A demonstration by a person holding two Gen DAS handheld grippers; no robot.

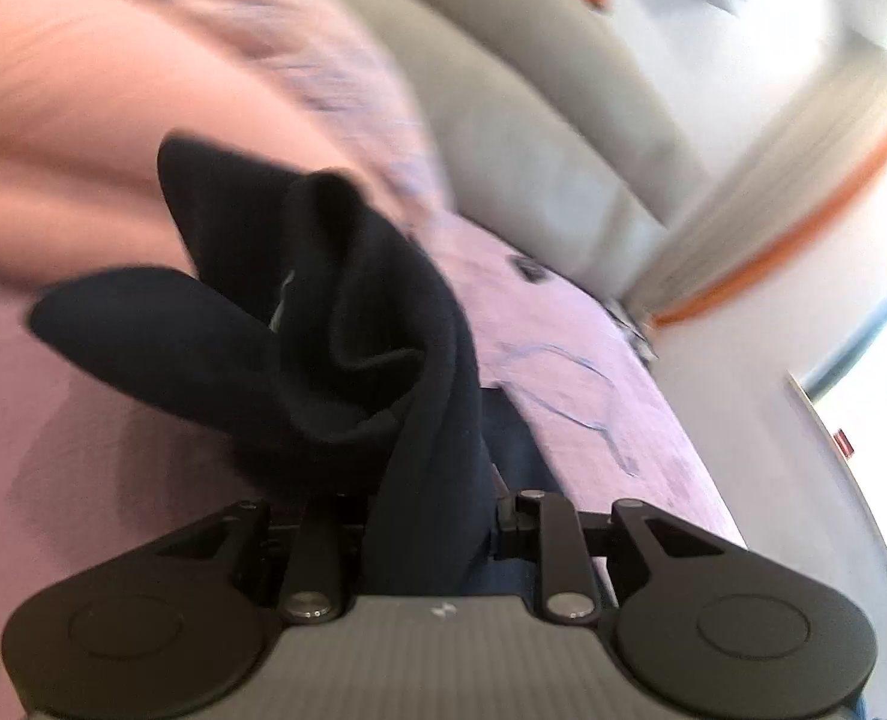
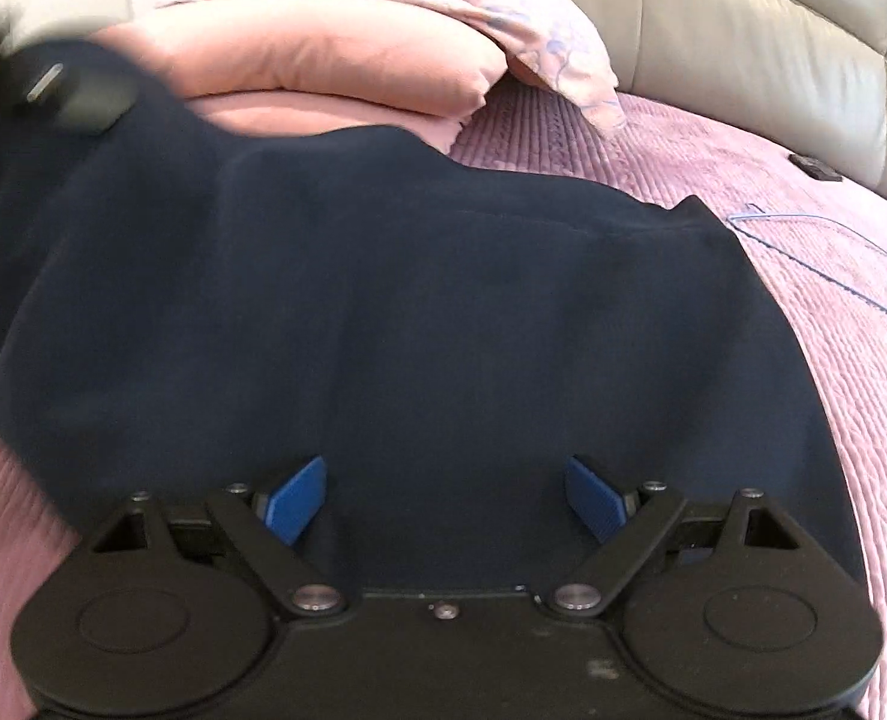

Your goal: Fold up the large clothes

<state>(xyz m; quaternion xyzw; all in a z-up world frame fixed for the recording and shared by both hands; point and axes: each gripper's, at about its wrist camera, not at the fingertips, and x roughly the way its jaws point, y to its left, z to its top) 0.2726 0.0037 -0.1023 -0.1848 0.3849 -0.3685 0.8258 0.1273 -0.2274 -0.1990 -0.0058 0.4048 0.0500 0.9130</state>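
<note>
A large dark navy garment (image 2: 413, 300) lies spread over the mauve bedspread (image 2: 833, 330), its left part lifted. In the left wrist view a bunched fold of the garment (image 1: 323, 312) rises from between the jaws of my left gripper (image 1: 425, 510), which is shut on it; the cloth hides the fingertips. The same gripper shows as a blurred dark shape (image 2: 65, 90) at the garment's upper left in the right wrist view. My right gripper (image 2: 446, 498) hovers over the garment's near edge, open, its blue pads (image 2: 299, 498) wide apart with nothing pinched between them.
Pink pillows (image 2: 323, 54) and a patterned pillow (image 2: 503, 12) are stacked at the head of the bed against a beige padded headboard (image 2: 743, 30). A small dark object (image 2: 815, 168) lies on the bedspread near the headboard. A wall and bright window (image 1: 863, 360) are to the right.
</note>
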